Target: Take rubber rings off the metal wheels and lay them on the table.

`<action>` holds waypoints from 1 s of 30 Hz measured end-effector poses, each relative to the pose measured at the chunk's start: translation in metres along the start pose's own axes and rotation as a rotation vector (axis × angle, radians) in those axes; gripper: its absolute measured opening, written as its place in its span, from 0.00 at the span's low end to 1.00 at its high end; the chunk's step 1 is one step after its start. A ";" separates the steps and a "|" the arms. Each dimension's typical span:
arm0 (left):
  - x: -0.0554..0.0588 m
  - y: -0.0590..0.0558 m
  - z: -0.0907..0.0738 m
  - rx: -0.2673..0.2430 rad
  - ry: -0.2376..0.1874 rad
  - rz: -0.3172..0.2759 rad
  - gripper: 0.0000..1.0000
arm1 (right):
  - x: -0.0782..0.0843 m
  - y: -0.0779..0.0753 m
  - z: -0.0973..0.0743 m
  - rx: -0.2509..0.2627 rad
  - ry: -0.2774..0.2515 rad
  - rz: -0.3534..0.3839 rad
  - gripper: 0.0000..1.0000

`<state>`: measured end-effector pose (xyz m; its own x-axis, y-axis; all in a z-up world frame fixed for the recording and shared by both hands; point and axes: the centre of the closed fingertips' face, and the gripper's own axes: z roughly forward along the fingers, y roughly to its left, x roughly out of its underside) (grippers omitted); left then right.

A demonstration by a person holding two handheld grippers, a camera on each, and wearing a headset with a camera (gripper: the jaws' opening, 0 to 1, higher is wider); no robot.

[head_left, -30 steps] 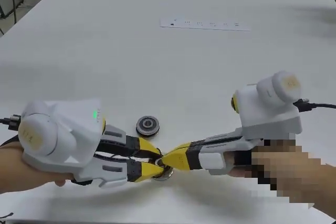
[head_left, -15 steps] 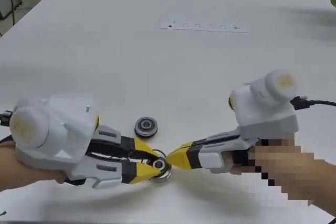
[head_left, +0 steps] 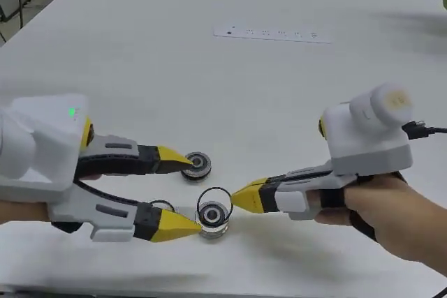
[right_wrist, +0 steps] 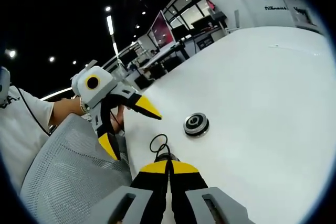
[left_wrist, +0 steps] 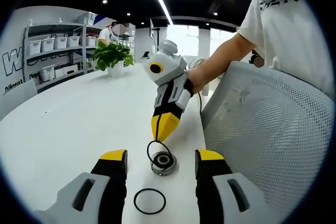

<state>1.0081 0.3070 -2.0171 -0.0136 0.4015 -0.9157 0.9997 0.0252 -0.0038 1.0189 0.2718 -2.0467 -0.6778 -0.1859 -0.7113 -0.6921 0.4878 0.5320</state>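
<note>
A white surface, seen from above. My left gripper, at 9 o'clock, has its fingers spread wide and holds nothing. My right gripper comes in from 3 o'clock. Its fingers are pressed together on a thin black ring, which stands up as a loop over the near wheel. I cannot tell whether that loop is wholly free of the wheel.

A loose ring lies flat on the surface just beside the near wheel, at its 9 o'clock, so one ring looks done. The far wheel, at 11 o'clock from the near one, has a dark band around it. I take that for a ring not yet removed.

What is left, by my reckoning: lay the black ring down, then strip the far wheel.
</note>
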 end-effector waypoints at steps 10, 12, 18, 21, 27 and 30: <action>0.003 0.005 -0.032 -0.064 0.012 0.034 0.69 | -0.009 0.001 -0.003 0.009 -0.018 -0.013 0.00; 0.004 0.007 -0.038 -0.079 0.010 0.021 0.71 | -0.010 0.002 -0.003 0.007 -0.020 -0.013 0.00; 0.008 0.014 -0.060 -0.152 -0.002 -0.006 0.73 | -0.016 0.003 0.001 -0.004 -0.023 -0.025 0.00; 0.011 0.015 -0.067 -0.184 0.000 -0.008 0.75 | -0.020 0.006 0.004 -0.011 -0.027 -0.029 0.00; 0.017 0.013 -0.071 -0.231 -0.021 -0.052 0.77 | -0.026 0.013 0.013 -0.035 -0.018 -0.051 0.00; 0.022 0.009 -0.071 -0.243 -0.018 -0.066 0.78 | -0.029 0.018 0.021 -0.056 -0.005 -0.066 0.00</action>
<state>1.0152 0.3810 -2.0085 -0.0762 0.3751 -0.9239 0.9621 0.2709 0.0306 1.0310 0.3039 -2.0256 -0.6294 -0.2120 -0.7476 -0.7479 0.4265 0.5086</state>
